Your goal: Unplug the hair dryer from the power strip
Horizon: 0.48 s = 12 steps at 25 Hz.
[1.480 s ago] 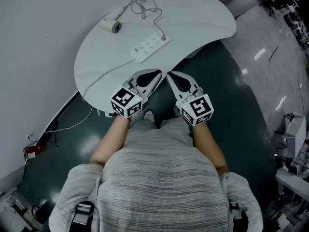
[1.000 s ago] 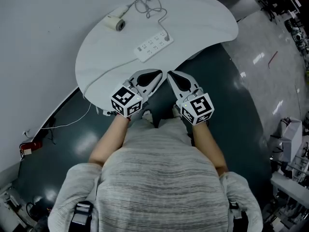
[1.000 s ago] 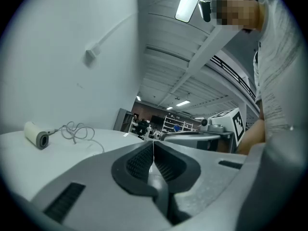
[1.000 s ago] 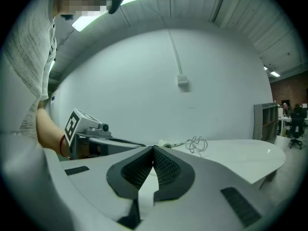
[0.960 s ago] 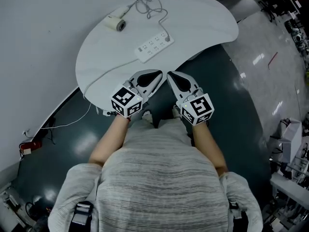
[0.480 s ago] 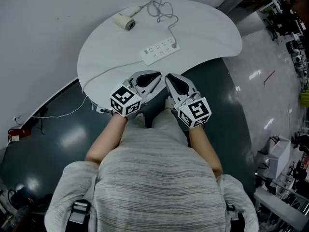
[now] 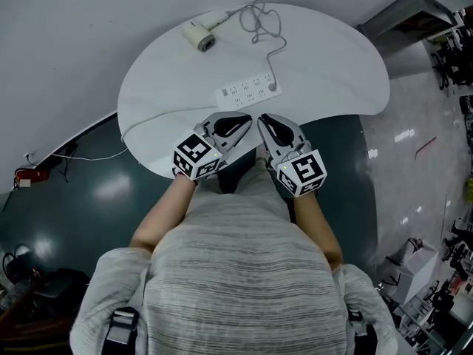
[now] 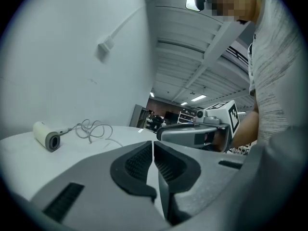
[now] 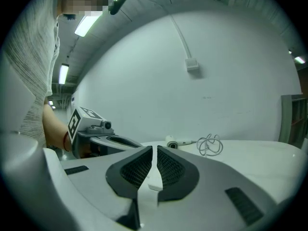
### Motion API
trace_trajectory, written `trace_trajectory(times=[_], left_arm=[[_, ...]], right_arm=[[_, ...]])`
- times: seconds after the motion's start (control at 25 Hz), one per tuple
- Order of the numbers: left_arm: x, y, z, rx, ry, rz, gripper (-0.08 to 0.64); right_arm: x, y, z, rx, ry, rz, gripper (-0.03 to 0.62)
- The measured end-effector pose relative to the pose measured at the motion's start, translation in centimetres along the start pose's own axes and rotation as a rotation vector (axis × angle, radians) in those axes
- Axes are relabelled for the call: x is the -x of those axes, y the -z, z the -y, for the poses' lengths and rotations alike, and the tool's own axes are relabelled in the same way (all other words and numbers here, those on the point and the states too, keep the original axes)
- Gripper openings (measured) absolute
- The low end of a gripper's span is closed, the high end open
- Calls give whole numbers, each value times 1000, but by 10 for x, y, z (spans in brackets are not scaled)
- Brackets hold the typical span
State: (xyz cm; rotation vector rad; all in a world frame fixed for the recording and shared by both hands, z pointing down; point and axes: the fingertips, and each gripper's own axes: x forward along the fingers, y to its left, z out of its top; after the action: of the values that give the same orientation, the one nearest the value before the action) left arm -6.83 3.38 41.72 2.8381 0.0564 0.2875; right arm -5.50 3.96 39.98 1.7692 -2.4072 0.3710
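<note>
A white hair dryer (image 7: 199, 34) lies at the far left of the round white table (image 7: 332, 58). Its cord (image 7: 262, 17) coils beside it and runs down to a plug (image 7: 273, 87) at the right end of the white power strip (image 7: 247, 93). My left gripper (image 7: 240, 119) and right gripper (image 7: 264, 121) hover side by side just short of the strip, both shut and holding nothing. In the left gripper view the dryer (image 8: 47, 136) and cord (image 8: 94, 129) lie beyond the shut left gripper (image 8: 153, 150). In the right gripper view the dryer (image 9: 173, 142) shows past the shut right gripper (image 9: 155, 158).
A thin white cable (image 7: 159, 111) runs from the strip off the table's left edge to the dark floor (image 7: 81, 191). A grey wall (image 7: 74, 35) stands behind the table. Shelving and clutter (image 7: 443, 287) stand at the far right.
Both grippers have moved forward over the table's near edge, closer to the power strip. The table now sits nearer in the head view. The jaws stay shut.
</note>
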Motion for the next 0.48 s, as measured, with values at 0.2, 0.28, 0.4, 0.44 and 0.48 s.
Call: trace_trajectory(times=[0.2,0.28,0.4,0.44,0.48], left_arm=[[-40,-1,-20,7,-59,-32,9],[-53,2,-28,-12,-82,-63,9],[-69,8,-37,-39,-117,-107,9],[-73,10,-40,-45,-129,-117,9],[-77,12,-44,-49,-143,-125,9]], right_arm=[[-10,7,41,34,-100,-64,28],[-16,11,57,56,-135,-93,28],[-20,20,77,73,-179,-130,28],[-22,23,83,75,-194,-140,29],[-24,26,88,78,-209,-150,29]])
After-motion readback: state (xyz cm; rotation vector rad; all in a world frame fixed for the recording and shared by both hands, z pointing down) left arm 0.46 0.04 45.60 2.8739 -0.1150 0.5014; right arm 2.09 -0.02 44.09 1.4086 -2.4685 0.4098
